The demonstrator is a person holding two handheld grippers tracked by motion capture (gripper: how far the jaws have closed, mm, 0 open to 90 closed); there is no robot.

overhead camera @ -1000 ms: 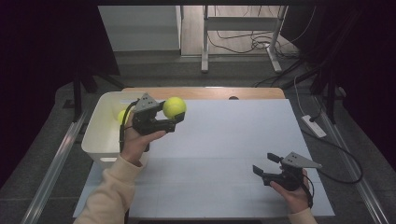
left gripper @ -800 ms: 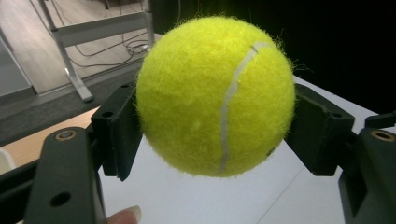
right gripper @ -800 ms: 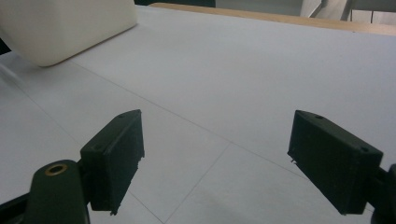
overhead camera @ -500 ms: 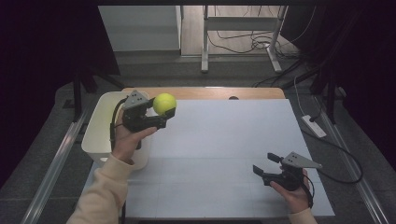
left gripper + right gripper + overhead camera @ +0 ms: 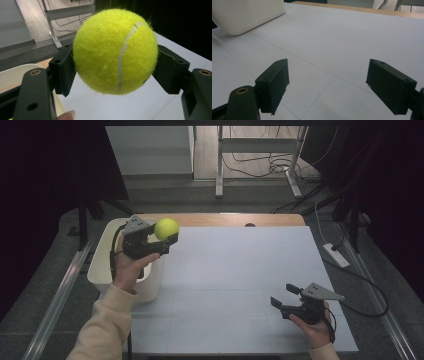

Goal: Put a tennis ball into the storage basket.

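My left gripper (image 5: 162,240) pinches the tennis ball (image 5: 166,228) over the bin's (image 5: 100,270) right rim. I'd centre it over the bin before letting go; my right gripper (image 5: 285,296) sits spread, empty.

Left gripper (image 5: 159,239) with tennis ball (image 5: 166,228): shifted left and farther, now at white bin's (image 5: 100,270) right rim.

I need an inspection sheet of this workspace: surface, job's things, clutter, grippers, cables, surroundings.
Surface: white sheet-covered table, wooden edge at the far side.
Job's things: fuzzy yellow tennis ball held above the table beside the white plastic bin.
Clutter: nothing seen.
Grippers: left gripper shut on the ball, fingers pressing both sides; right gripper open, nothing between its fingers, low over the table.
Cables: black cable right of the table; more on the floor beyond.
Surroundings: metal frame legs, dark curtains.
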